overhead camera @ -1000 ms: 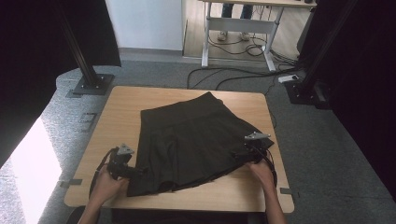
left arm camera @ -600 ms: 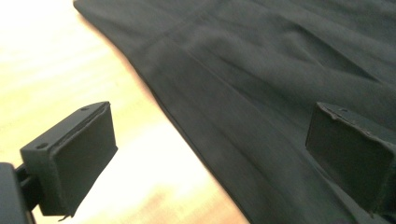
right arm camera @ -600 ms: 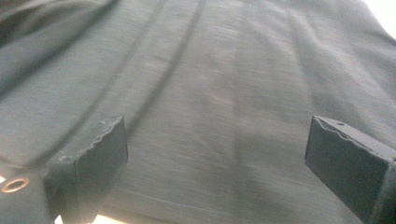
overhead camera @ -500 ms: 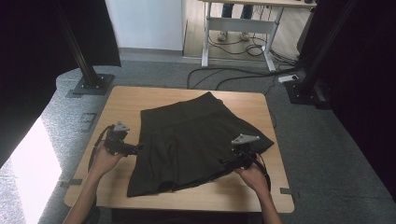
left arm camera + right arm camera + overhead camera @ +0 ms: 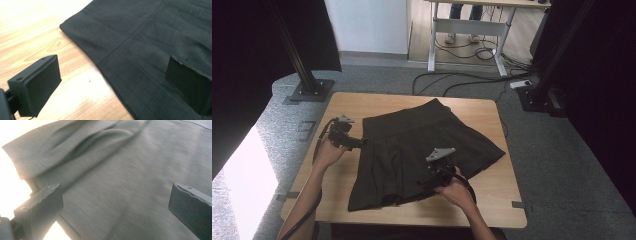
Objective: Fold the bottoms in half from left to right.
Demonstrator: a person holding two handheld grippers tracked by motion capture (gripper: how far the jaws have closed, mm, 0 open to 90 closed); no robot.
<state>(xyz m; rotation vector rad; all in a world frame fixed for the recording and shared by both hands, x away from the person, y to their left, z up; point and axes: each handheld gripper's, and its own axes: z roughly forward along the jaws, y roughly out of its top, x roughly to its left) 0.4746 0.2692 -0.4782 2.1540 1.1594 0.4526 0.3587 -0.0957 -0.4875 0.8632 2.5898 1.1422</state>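
Black skirt (image 5: 150, 50) lies beneath both grippers' spread jaws

The left gripper (image 5: 357, 143) is black, with a small grey three-cornered plate on top. A black cable hangs from it in a loop and runs back along the arm. The right gripper (image 5: 428, 181) is black too, with the same kind of grey plate, and its black cable curves round by the wrist. Close up, each gripper has two flat, blocky black jaws with thick pads. The pads (image 5: 43, 87) have rough, worn edges, and a little round screw hole sits near the top corner. Both of the person's forearms are bare, with no sleeves
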